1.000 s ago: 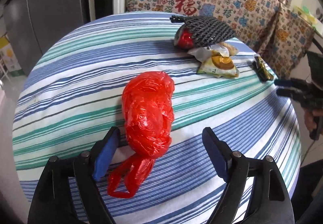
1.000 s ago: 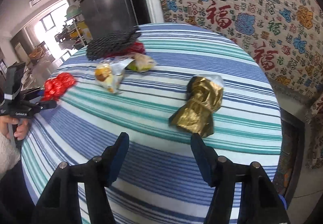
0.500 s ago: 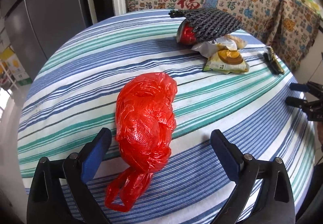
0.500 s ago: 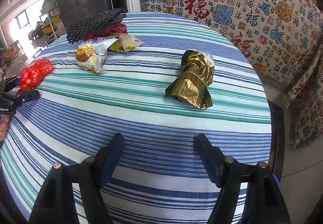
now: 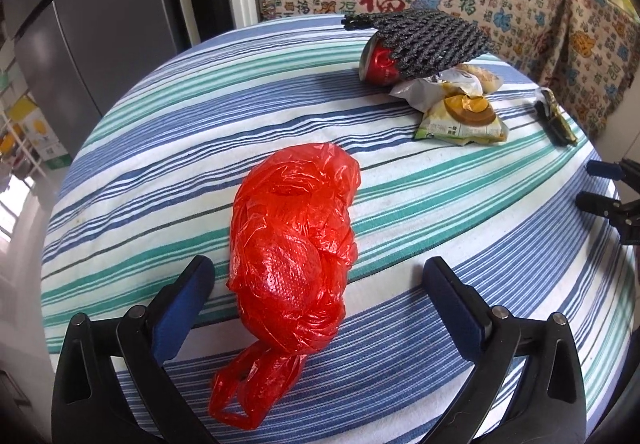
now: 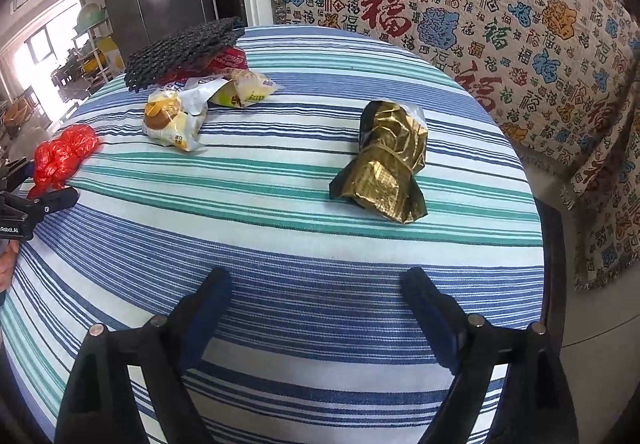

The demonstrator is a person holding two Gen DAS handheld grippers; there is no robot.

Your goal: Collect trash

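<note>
A crumpled red plastic bag (image 5: 296, 244) lies on the striped round table (image 5: 160, 148). My left gripper (image 5: 320, 284) straddles the bag's near end; its jaws are opening wide and the pads (image 5: 188, 296) stand clear of the bag. In the right wrist view a gold foil wrapper (image 6: 384, 160) lies ahead of my right gripper (image 6: 316, 296), whose jaws are opening with only tablecloth between them. Farther back lie a red can (image 5: 378, 62) under black foam netting (image 5: 420, 40) and snack wrappers (image 5: 460, 120). The red bag (image 6: 64, 152) shows again at the right wrist view's left edge.
A patterned throw (image 6: 480, 16) covers a sofa behind the table. A grey fridge (image 5: 104, 16) stands at the back left. The table edge (image 6: 548, 236) drops off to the right of the gold wrapper. A dark wrapper (image 5: 554, 116) lies near the table's right rim.
Both grippers' jaws have spread wider. The left pads have come off the red bag's sides. The right gripper has tilted down, so the gold wrapper sits more centred ahead.
</note>
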